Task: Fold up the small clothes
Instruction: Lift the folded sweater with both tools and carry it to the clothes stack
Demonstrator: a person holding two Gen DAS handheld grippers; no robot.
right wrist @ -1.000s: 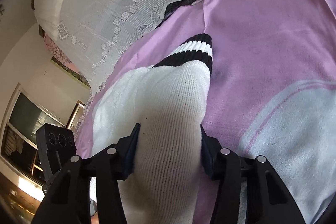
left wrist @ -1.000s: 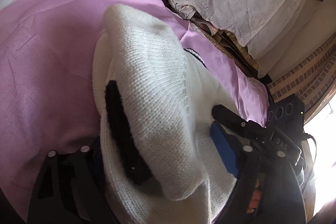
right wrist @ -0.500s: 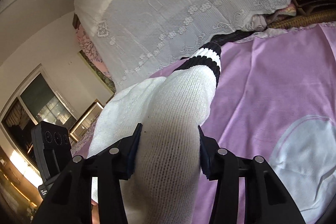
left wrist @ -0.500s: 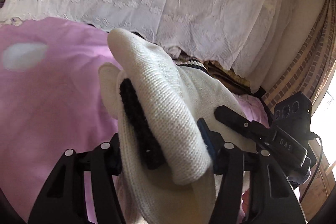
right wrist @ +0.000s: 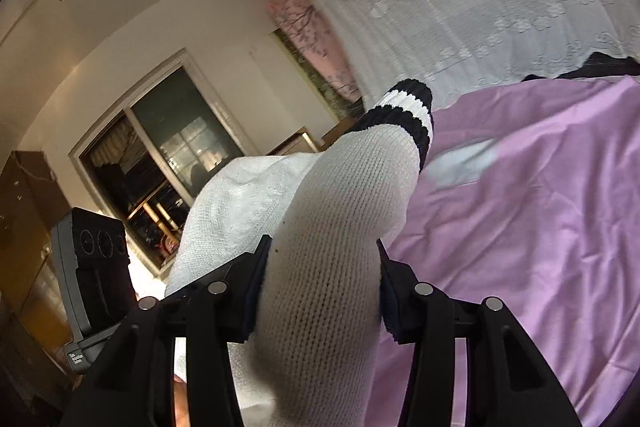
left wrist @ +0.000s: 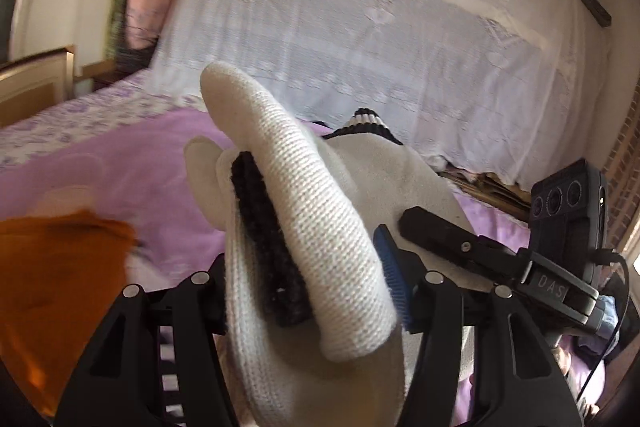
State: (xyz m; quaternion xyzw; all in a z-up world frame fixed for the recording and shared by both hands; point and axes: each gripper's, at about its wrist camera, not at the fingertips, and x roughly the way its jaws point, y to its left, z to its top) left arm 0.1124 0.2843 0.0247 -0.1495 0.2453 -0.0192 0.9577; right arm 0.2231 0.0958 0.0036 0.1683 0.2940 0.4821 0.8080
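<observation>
White knitted garment, one piece, is clamped by two grippers, left gripper and right gripper.

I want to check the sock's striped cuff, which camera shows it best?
The right wrist view: the black-and-white striped cuff stands clear and sharp against the wall. The left wrist view shows only its tip behind the white sock.

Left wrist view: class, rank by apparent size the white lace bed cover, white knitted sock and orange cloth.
1. White lace bed cover.
2. White knitted sock, though magnified by nearness.
3. Orange cloth, blurred and cut off, so unsure.
</observation>
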